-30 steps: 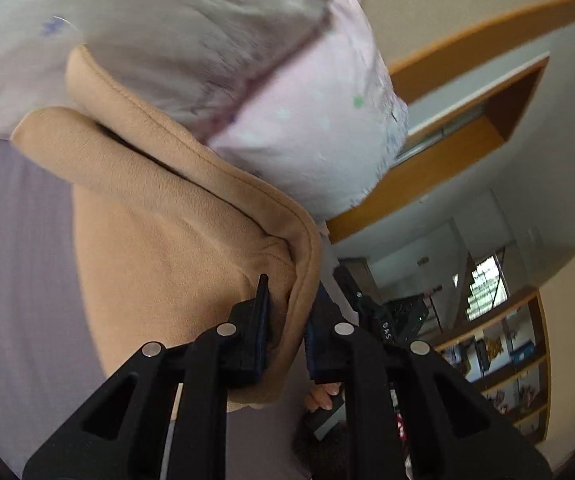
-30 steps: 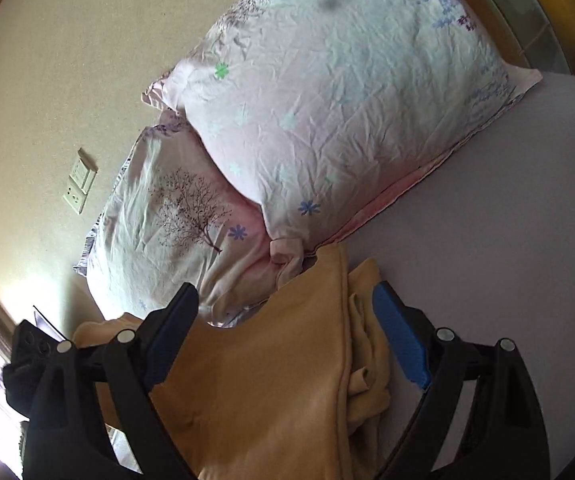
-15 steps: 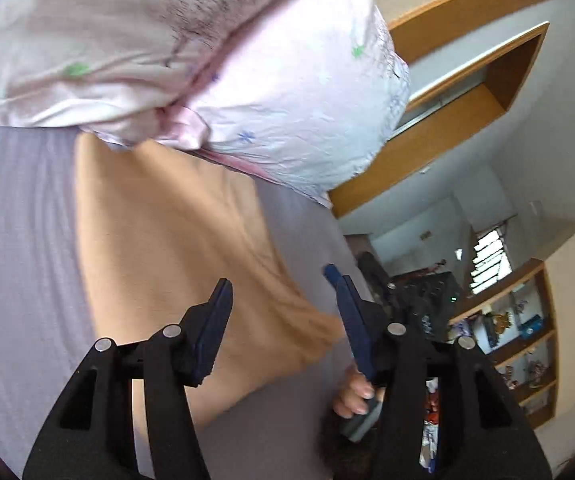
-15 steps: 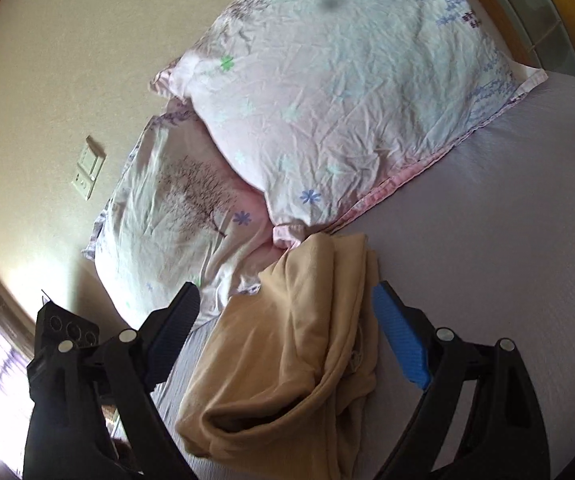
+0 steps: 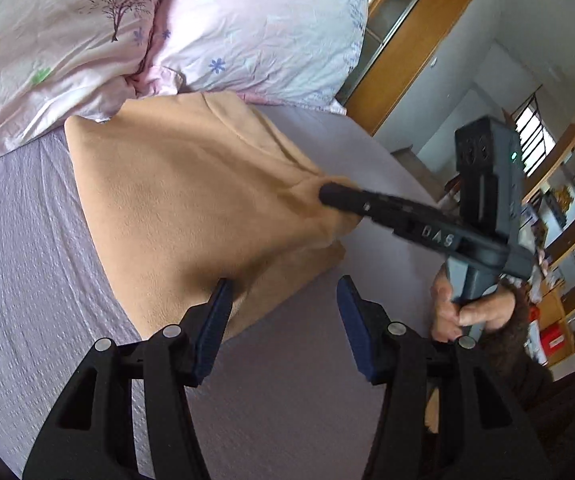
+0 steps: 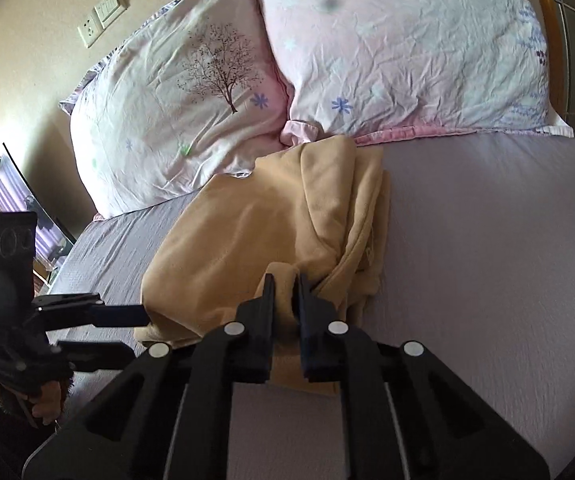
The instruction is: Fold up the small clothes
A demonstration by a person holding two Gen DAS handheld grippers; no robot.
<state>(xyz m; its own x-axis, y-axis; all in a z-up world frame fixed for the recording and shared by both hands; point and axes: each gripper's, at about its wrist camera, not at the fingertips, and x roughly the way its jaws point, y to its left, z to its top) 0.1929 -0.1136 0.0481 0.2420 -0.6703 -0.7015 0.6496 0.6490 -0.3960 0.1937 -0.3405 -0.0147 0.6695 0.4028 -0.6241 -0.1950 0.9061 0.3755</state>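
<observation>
Tan fleece garment (image 6: 255, 232), loosely folded and rumpled, on the lilac bed (image 6: 487, 280) against two floral pillows (image 6: 387, 48); right gripper (image 6: 285, 280) jaws clamped on its near fold, left gripper (image 5: 283, 292) jaws wide apart, holding nothing.

Right tongs (image 6: 285, 292) pinch a tan garment (image 6: 247, 232) fold — lilac bedsheet (image 6: 487, 260) beneath.

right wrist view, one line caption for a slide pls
Right gripper pinches a fold of the tan garment on the lilac bedsheet below two floral pillows.
</observation>
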